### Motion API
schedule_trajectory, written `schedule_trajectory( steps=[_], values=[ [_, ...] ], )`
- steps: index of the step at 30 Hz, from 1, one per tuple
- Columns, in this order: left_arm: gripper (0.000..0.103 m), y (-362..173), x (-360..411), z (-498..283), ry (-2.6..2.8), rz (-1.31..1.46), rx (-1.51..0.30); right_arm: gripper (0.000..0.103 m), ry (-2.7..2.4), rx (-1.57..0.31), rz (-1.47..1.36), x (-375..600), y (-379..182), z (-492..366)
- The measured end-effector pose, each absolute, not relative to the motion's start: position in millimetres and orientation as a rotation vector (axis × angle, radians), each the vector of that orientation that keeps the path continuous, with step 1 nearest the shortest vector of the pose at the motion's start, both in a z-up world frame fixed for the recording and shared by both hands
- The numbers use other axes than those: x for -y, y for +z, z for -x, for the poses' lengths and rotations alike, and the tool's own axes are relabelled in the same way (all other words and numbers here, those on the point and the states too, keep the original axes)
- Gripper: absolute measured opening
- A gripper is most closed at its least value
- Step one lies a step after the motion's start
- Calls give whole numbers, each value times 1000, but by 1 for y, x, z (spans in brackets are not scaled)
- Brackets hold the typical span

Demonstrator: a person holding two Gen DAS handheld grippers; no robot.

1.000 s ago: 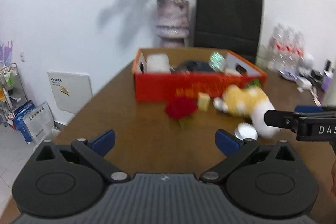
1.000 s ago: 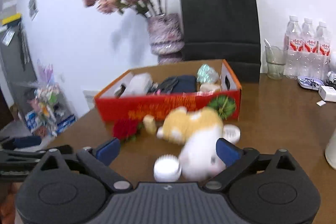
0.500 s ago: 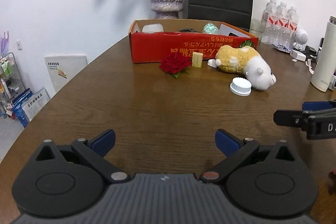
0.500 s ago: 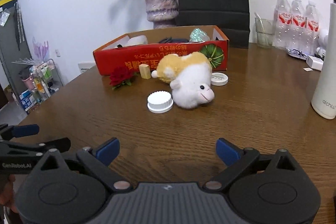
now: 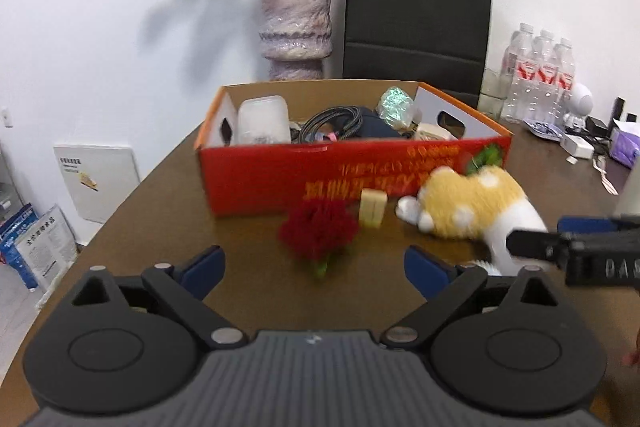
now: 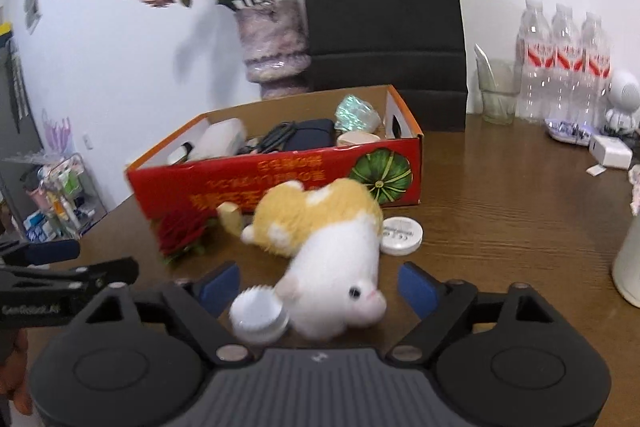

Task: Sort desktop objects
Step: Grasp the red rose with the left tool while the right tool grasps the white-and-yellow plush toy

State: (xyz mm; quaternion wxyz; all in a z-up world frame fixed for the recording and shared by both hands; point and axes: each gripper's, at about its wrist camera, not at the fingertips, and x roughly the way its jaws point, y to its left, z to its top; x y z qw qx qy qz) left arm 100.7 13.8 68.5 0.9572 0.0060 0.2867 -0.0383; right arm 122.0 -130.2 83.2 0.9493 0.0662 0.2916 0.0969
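Note:
A red cardboard box [image 5: 280, 171] [image 6: 256, 175] holding several items stands on the brown table. In front of it lie a red rose [image 5: 318, 233] [image 6: 180, 231], a small yellow block [image 5: 373, 207] [image 6: 231, 215], a yellow and white plush toy [image 5: 472, 211] [image 6: 324, 239], a ridged white cap [image 6: 260, 315] and a flat white lid [image 6: 401, 231]. My left gripper [image 5: 314, 267] is open and empty, with the rose between its fingers' line. My right gripper [image 6: 318, 287] is open and empty, its fingers on either side of the plush head and cap.
A vase of dried flowers [image 5: 295, 23] and a black paper bag [image 5: 416, 15] stand behind the box. Water bottles [image 6: 564, 67], a glass [image 6: 496, 95] and small white devices [image 6: 610, 151] sit at the right. A white bottle [image 6: 630, 263] stands at the right edge.
Both grippers moved forward toward the box after having pulled back half a second ago. The rose and the plush now sit close to the fingers. Both grippers stayed open.

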Motion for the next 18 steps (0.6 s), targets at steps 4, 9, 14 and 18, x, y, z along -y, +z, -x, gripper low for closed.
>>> schedule_trajectory(
  steps=[4, 9, 14, 18],
  values=[
    [85, 60, -11, -140, -95, 34, -605, 84, 196, -617, -158, 130, 71, -143],
    [65, 45, -14, -163, -77, 54, -652, 55, 141, -650, -192, 135, 57, -149],
    [39, 40, -24, -151, -58, 100, -648, 52, 128, -572, -212, 139, 75, -136],
    [37, 57, -31, -116, -49, 108, -611, 50, 156, -467, -184, 136, 112, -109]
  ],
)
